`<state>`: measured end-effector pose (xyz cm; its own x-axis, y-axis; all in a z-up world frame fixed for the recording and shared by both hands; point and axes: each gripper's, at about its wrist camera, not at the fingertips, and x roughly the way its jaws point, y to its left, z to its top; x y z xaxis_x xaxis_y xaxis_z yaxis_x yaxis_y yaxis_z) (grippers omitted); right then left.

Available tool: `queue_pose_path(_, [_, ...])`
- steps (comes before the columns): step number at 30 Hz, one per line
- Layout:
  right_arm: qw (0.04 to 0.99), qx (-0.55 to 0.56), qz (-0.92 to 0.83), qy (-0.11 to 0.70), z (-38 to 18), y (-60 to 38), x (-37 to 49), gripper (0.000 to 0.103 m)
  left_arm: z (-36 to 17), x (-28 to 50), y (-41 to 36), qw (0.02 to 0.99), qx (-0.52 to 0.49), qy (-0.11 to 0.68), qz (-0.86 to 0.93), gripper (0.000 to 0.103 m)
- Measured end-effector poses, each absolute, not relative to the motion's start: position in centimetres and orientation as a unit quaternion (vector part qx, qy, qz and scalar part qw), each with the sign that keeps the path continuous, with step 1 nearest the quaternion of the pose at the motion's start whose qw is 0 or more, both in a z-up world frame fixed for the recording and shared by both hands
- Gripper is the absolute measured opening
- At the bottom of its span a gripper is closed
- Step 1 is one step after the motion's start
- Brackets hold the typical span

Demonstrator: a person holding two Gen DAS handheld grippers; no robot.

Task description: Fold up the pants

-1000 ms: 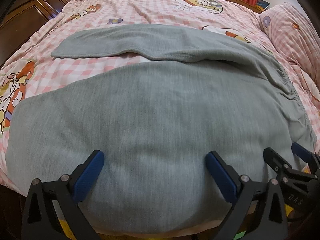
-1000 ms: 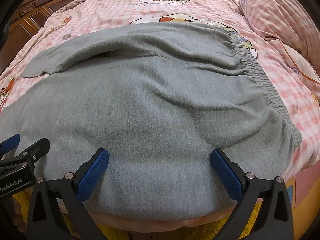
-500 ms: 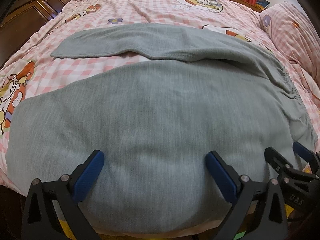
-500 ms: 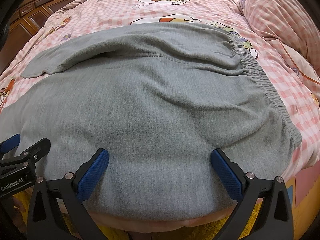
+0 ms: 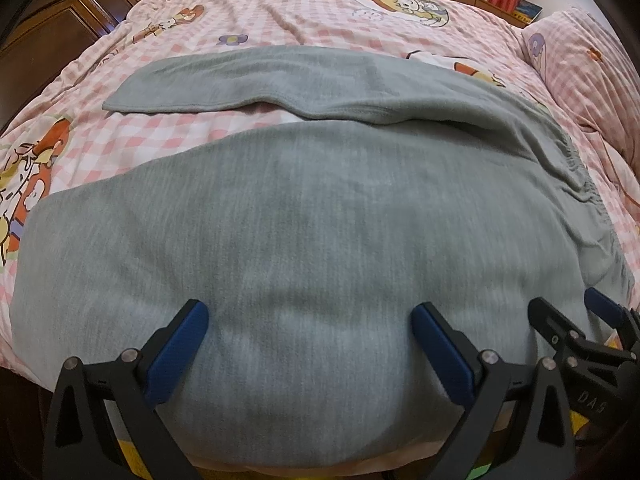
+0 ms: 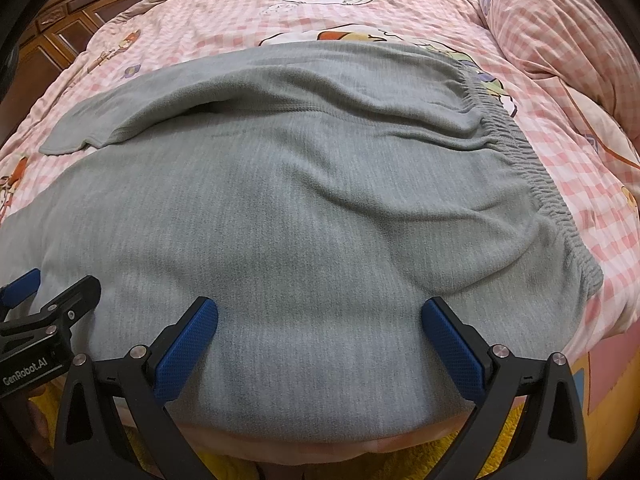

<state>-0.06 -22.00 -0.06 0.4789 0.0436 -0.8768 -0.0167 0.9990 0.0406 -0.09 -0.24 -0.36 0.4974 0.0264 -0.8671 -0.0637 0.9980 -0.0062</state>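
Grey pants (image 5: 304, 216) lie spread across the pink checked quilt (image 5: 320, 12), near edge between the wide-apart jaws of left gripper (image 5: 310, 344) and right gripper (image 6: 320, 332), so a shallow pinch could snag quilt too, or slip.

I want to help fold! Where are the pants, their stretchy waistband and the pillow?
gray pants (image 5: 320, 208), left wrist view, near leg.
waistband (image 6: 536, 176), right wrist view, gathered elastic.
pillow (image 6: 560, 28), right wrist view, checked top.
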Motion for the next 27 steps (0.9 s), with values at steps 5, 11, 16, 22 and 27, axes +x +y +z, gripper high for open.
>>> queue_pose_path(5, [0.861, 0.016, 0.016, 0.508, -0.2, -22.1, 0.2, 0.103, -0.3, -0.1, -0.3, 0.866, -0.019, 0.499, 0.026, 0.103])
queue_pose_path(11, [0.861, 0.016, 0.019, 0.508, -0.3, -22.1, 0.0, 0.103, -0.1, -0.1, -0.3, 0.865, -0.024, 0.501, 0.027, 0.103])
queue_pose_path(16, [0.859, 0.015, 0.019, 0.511, -0.3, -22.0, 0.2, 0.103, 0.0, 0.0, -0.1, 0.865, -0.025, 0.500, 0.025, 0.103])
queue_pose_path(22, [0.849, 0.014, 0.024, 0.528, -0.2, -22.1, 0.5, 0.103, 0.2, 0.0, -0.2, 0.862, -0.013, 0.507, 0.016, 0.103])
queue_pose_path(27, [0.843, 0.019, 0.038, 0.536, 0.5, -22.5, 0.3, 0.103, 0.8, -0.2, -0.4, 0.857, 0.001, 0.515, 0.008, 0.103])
